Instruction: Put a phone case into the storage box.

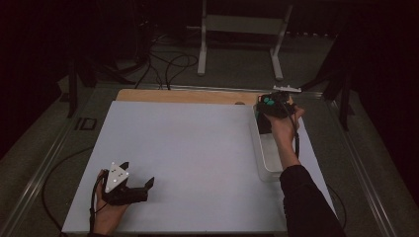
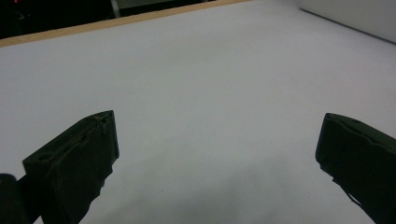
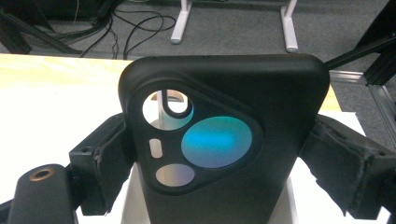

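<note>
A black phone case [image 3: 224,88] with a three-cornered camera cut-out stands upright between the jaws of my right gripper [image 3: 219,154], which is shut on its sides. In the high view that gripper [image 1: 272,107] holds the case [image 1: 264,123] over the far end of a white tray [image 1: 262,165] at the table's right edge. My left gripper [image 1: 138,174] rests low at the near left of the white table top [image 1: 197,143]. Its jaws are wide apart and nothing lies between them [image 2: 217,135].
A wooden strip [image 1: 188,95] runs along the table's far edge. Beyond it, on the grey floor, are cables [image 1: 168,64] and the white legs of a stand [image 1: 202,49]. The tray's wall [image 2: 355,18] shows at the top right of the left gripper view.
</note>
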